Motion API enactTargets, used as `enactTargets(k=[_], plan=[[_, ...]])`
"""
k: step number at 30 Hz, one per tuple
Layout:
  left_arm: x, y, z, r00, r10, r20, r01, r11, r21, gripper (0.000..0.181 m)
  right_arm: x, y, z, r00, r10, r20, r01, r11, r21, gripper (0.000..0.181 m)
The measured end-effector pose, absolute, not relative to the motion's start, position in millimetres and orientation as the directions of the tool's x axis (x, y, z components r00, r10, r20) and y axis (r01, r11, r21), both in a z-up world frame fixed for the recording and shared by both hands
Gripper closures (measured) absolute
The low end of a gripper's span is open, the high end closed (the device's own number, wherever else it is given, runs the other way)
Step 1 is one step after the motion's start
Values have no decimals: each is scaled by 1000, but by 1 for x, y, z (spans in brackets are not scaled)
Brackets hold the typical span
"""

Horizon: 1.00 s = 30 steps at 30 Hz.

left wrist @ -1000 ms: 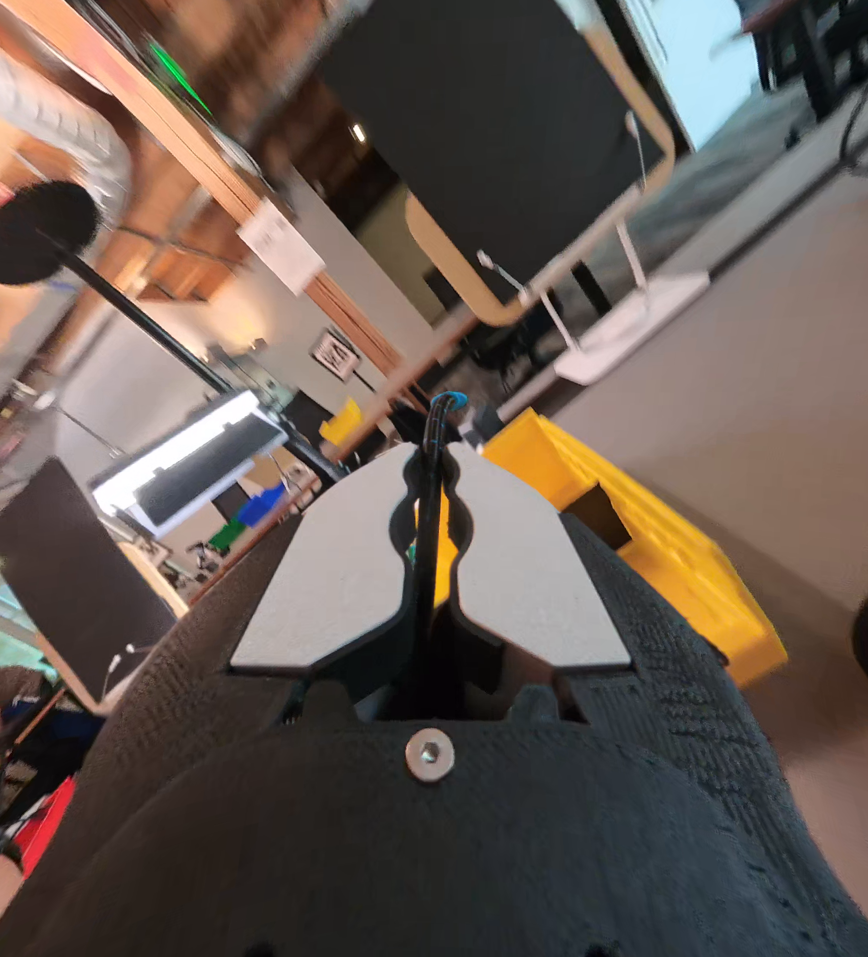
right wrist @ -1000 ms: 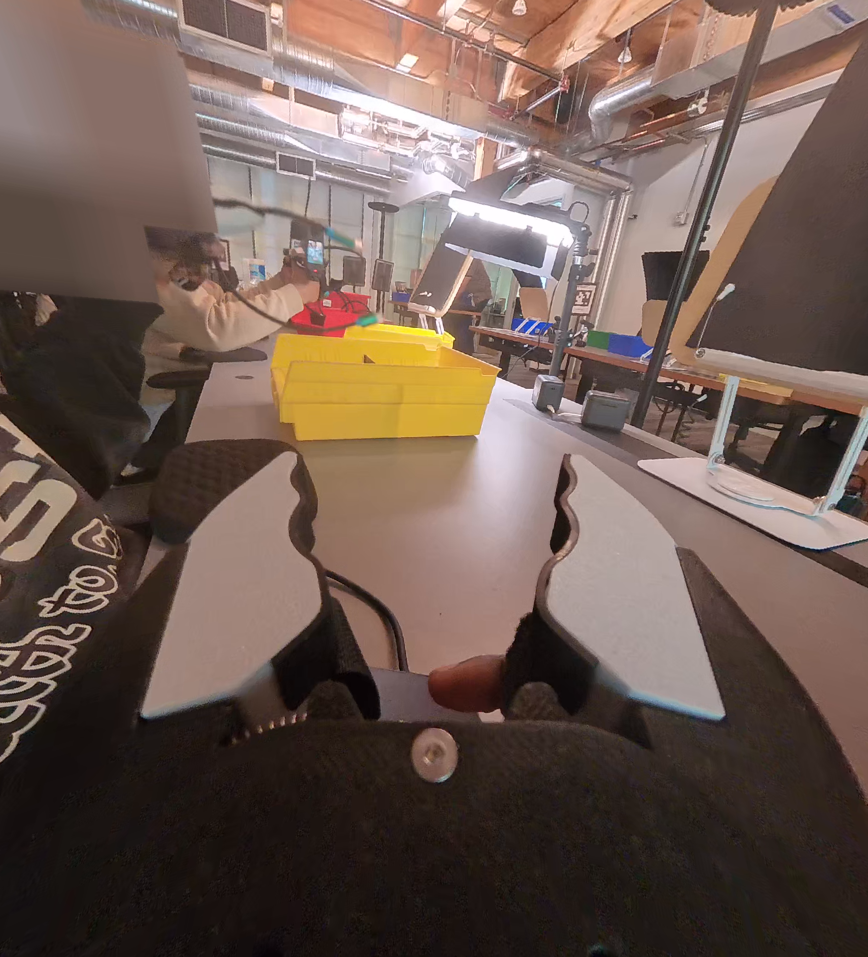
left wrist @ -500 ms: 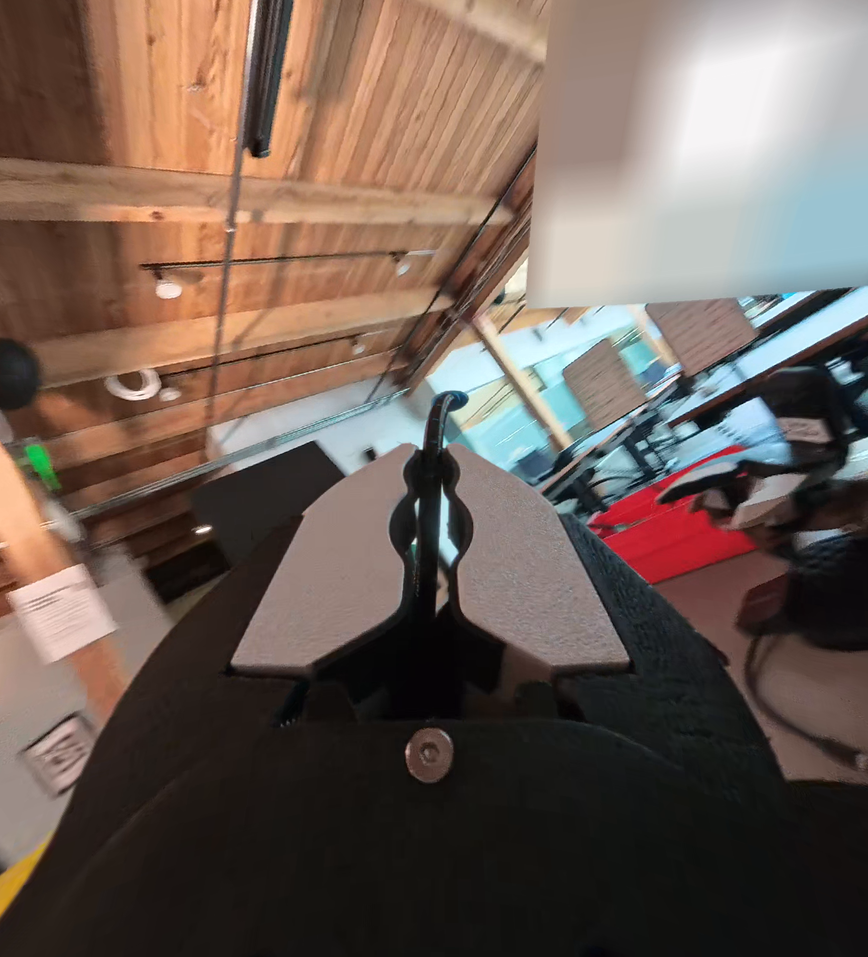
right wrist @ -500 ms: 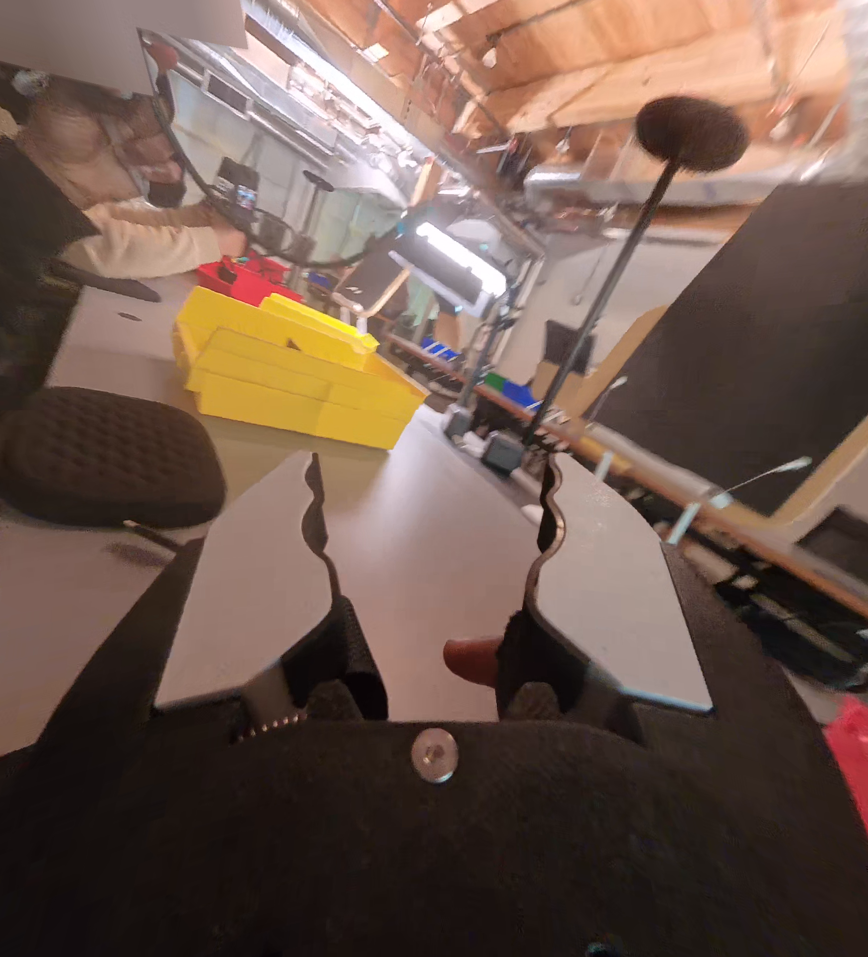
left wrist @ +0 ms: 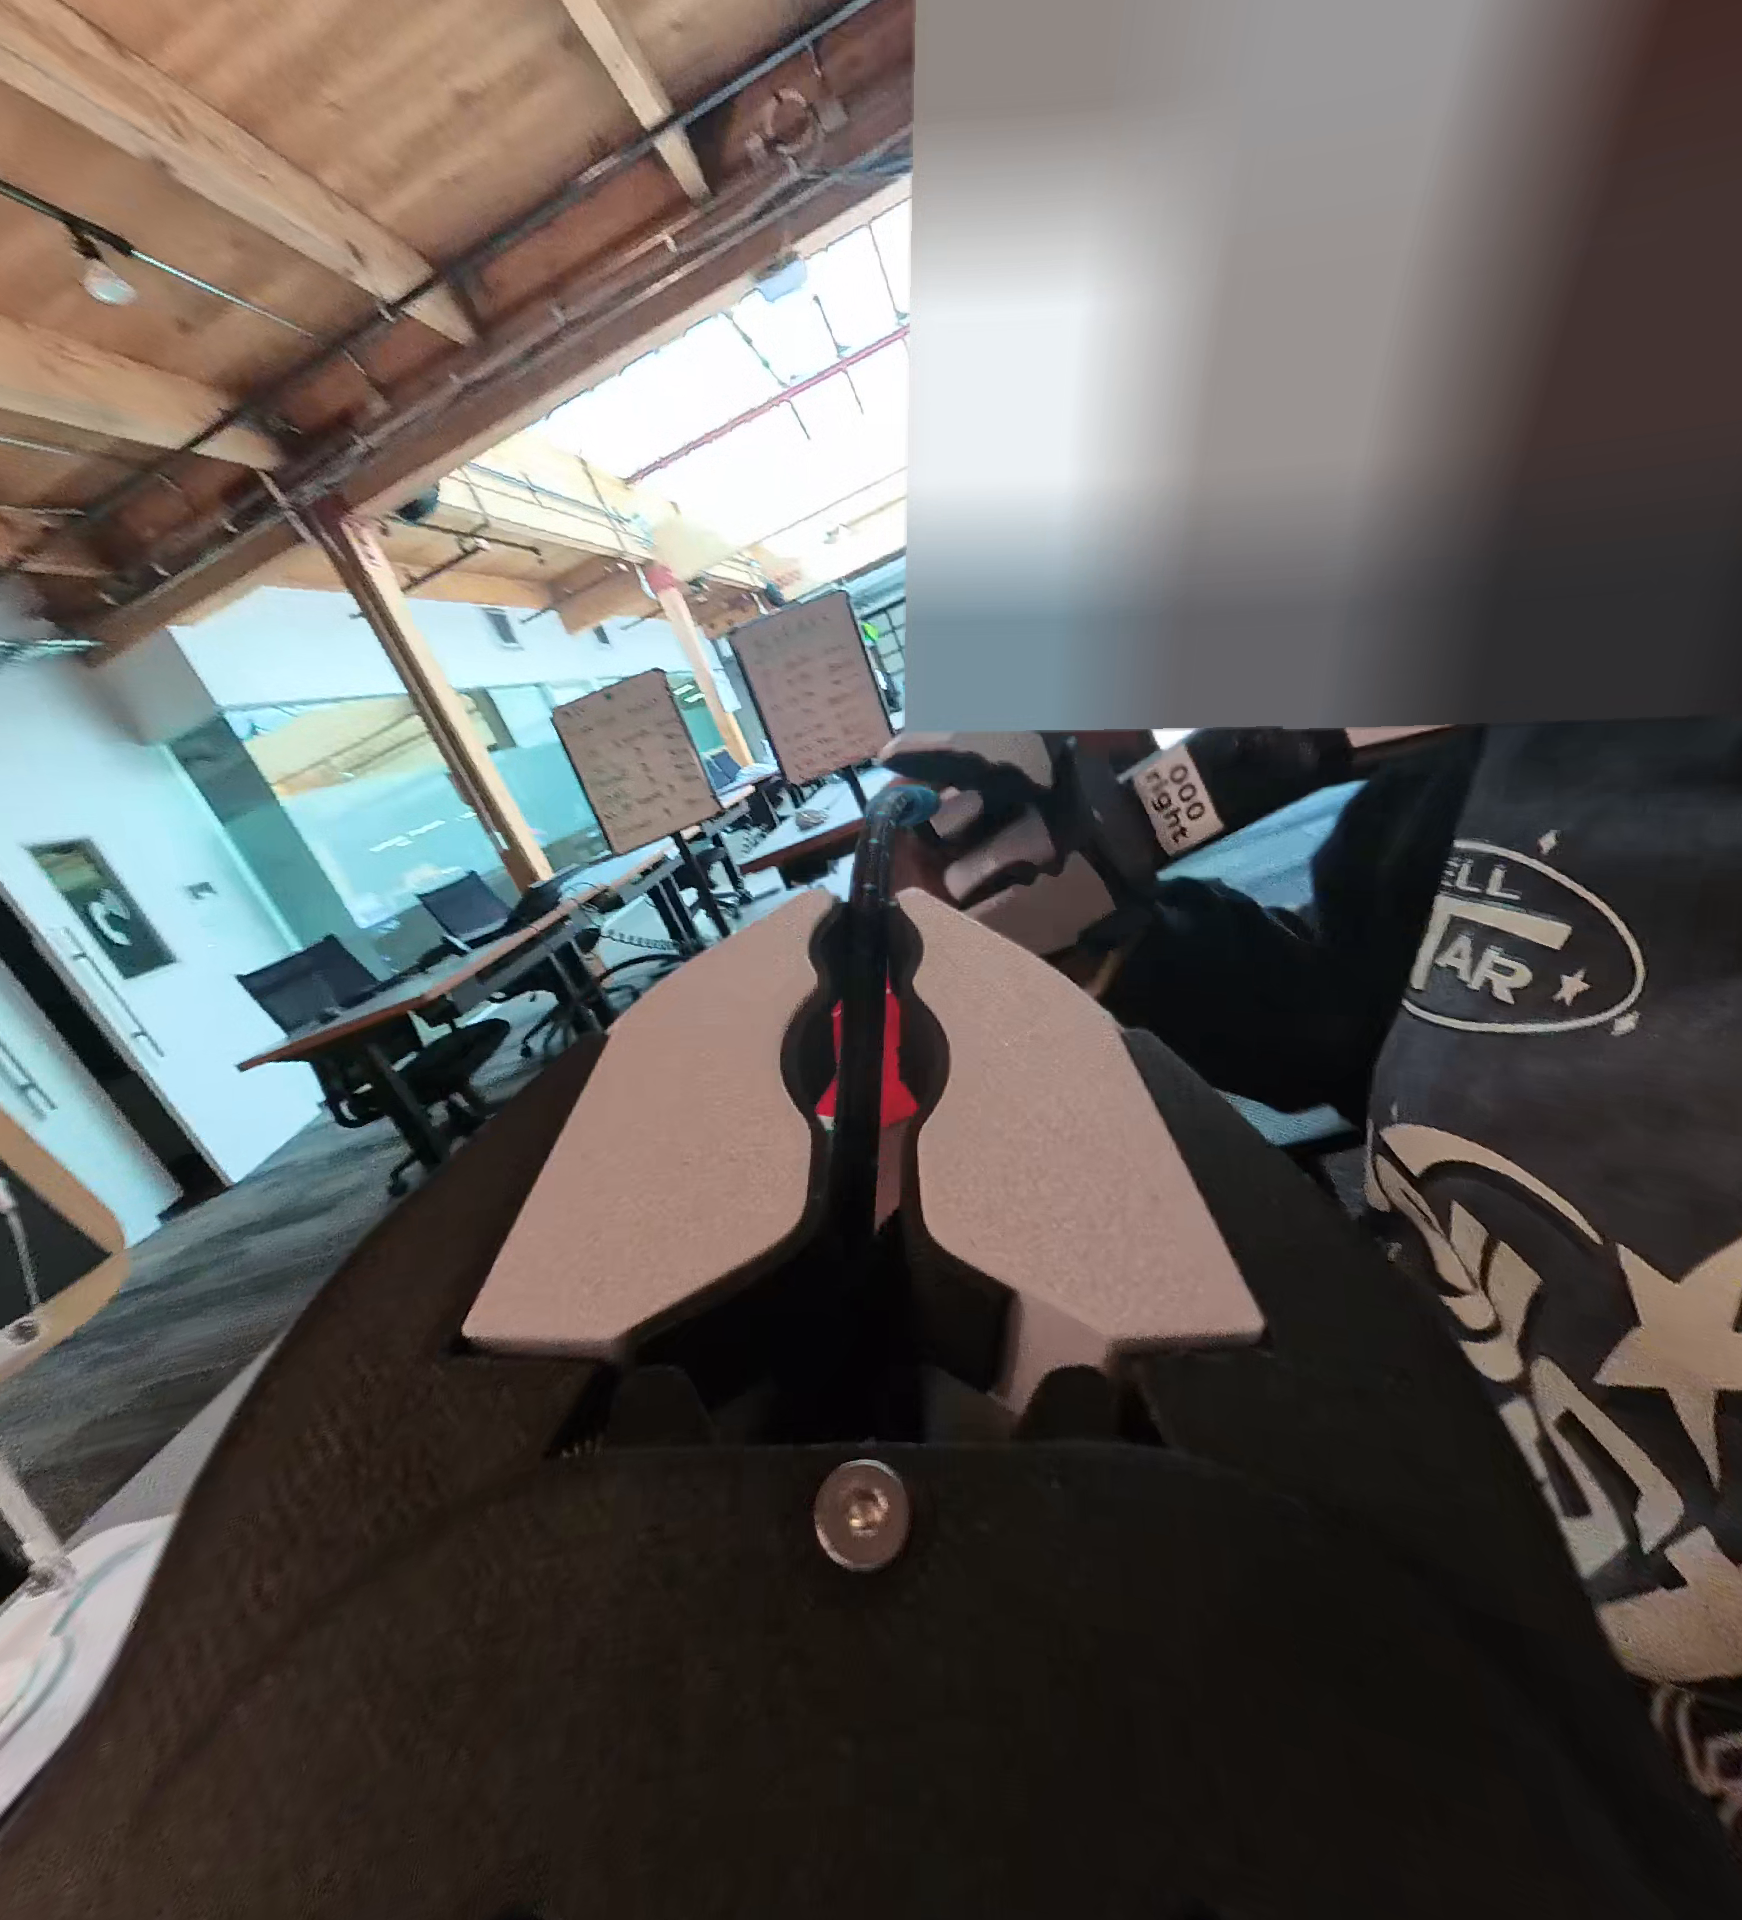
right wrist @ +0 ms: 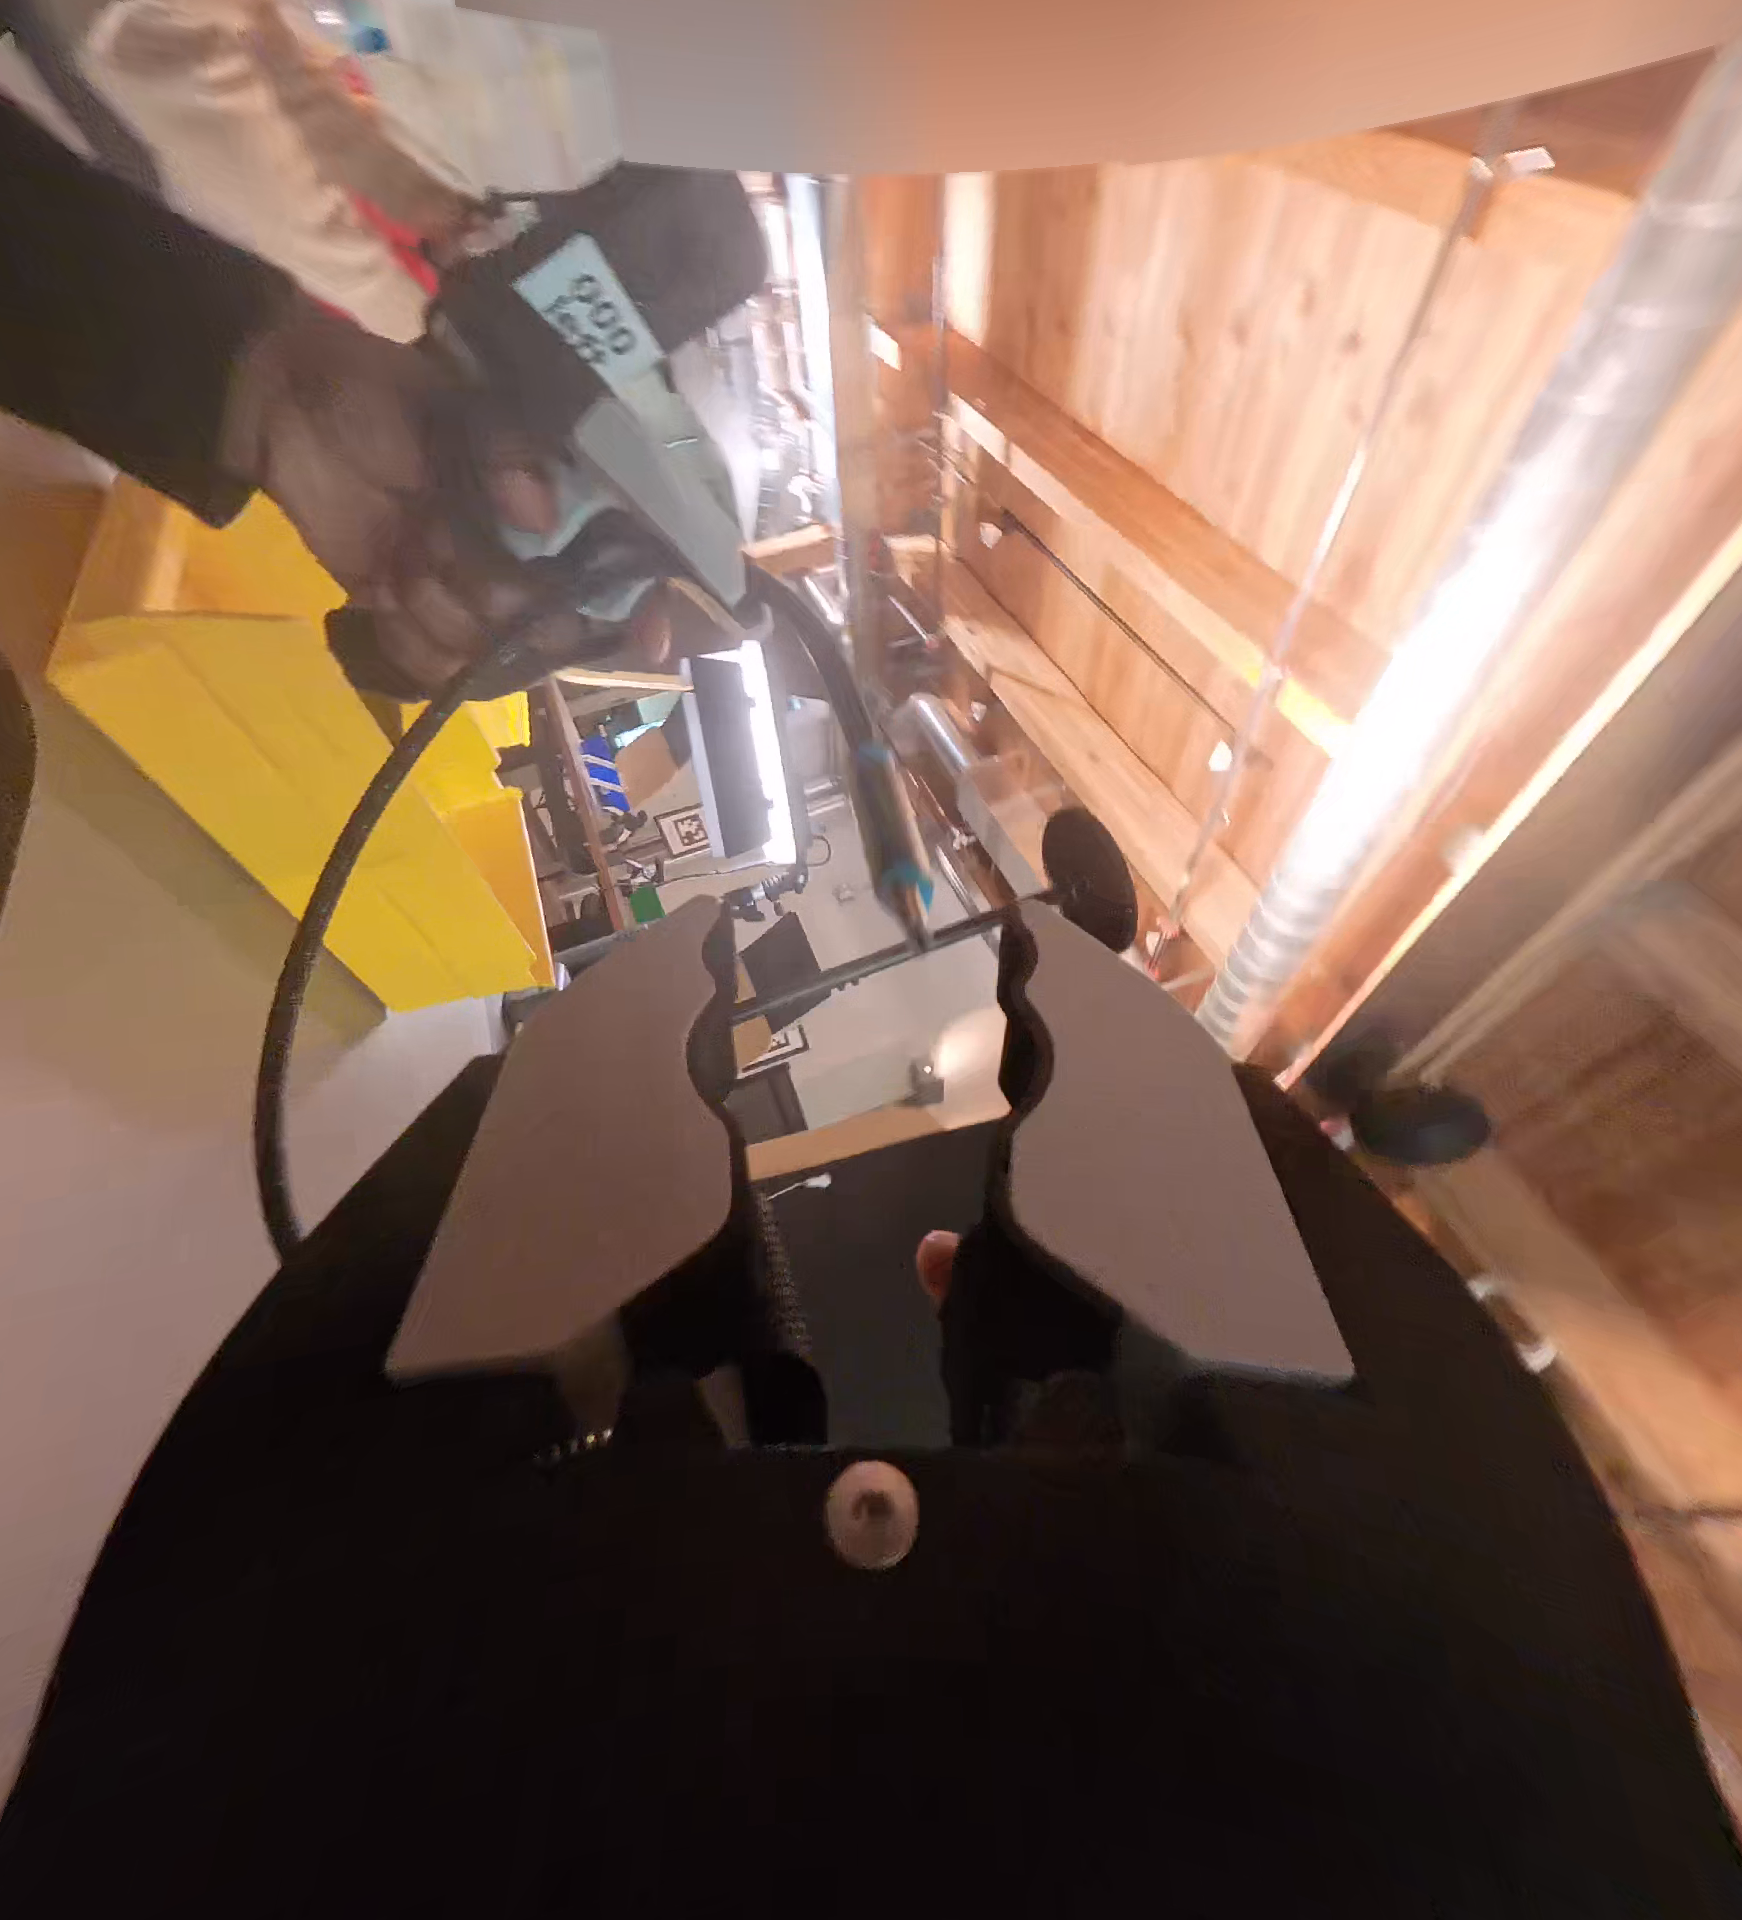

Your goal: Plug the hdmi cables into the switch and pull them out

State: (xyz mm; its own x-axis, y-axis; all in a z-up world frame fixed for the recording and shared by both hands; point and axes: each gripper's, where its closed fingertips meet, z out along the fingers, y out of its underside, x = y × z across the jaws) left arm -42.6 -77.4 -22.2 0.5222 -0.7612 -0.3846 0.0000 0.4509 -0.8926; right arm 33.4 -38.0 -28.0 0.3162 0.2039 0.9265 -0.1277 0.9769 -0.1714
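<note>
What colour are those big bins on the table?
Bright yellow bins, seen best in the right wrist view.

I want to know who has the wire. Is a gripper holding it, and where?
The left gripper pinches the black cable along its cord, behind the plug. The right gripper holds nothing.

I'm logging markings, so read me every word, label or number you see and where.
I can't quote writing; its carriers:
White sticker on the right gripper: printed text.
Pale sticker on the left gripper: printed text.
Dark shirt: pale printed lettering, stars.
Two whiteboards: handwriting too small to read.
Square code tags: patterns only.
</note>
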Motion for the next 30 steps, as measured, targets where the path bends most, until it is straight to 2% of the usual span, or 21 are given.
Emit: enactTargets(k=[1,3,5,7,9,11,12,14,16,17,19,23,25,30], plan=[[-40,-78,-25,509,-767,-390,-12,446,-895,175,29,-42,-27,315,152,937,-121,986,-119,137],[-37,-78,-30,495,-771,-400,-37,441,-897,175,21,-45,-27,330,40,943,-96,995,-9,167],[-40,-76,-29,515,-763,-390,-34,436,-899,175,14,-39,-27,339,-31,940,-22,999,41,169],[-51,-67,-22,610,-696,-378,-36,452,-891,171,12,-33,-22,370,-35,928,37,999,23,169],[-67,-69,5,745,-537,-396,-14,581,-814,142,13,-23,-11,447,-35,894,99,995,-11,169],[-69,-92,28,798,-393,-456,-36,724,-689,139,18,-12,0,535,-23,844,137,989,-60,169],[-58,-101,29,776,-395,-492,-51,738,-673,141,19,-9,3,568,-9,823,140,986,-86,170],[-28,-98,10,671,-562,-483,-60,608,-791,144,21,-7,6,611,18,791,128,984,-121,170],[-3,-83,-15,597,-723,-348,-36,409,-912,142,16,-12,3,610,21,792,118,986,-116,170],[5,-71,-24,596,-749,-287,-18,345,-938,134,13,-17,0,596,13,803,111,989,-98,170],[12,-48,-34,622,-751,-222,33,309,-951,126,6,-32,-11,535,17,844,61,996,-59,170],[18,-41,-37,548,-828,-120,140,232,-963,125,-2,-53,-34,384,28,923,-39,999,-14,170],[21,-47,-43,509,-848,-146,96,224,-970,140,-4,-53,-39,337,37,941,-48,999,-22,170],[19,-48,-51,510,-850,-133,33,174,-984,150,-5,-56,-47,262,29,965,-67,998,-12,170]])
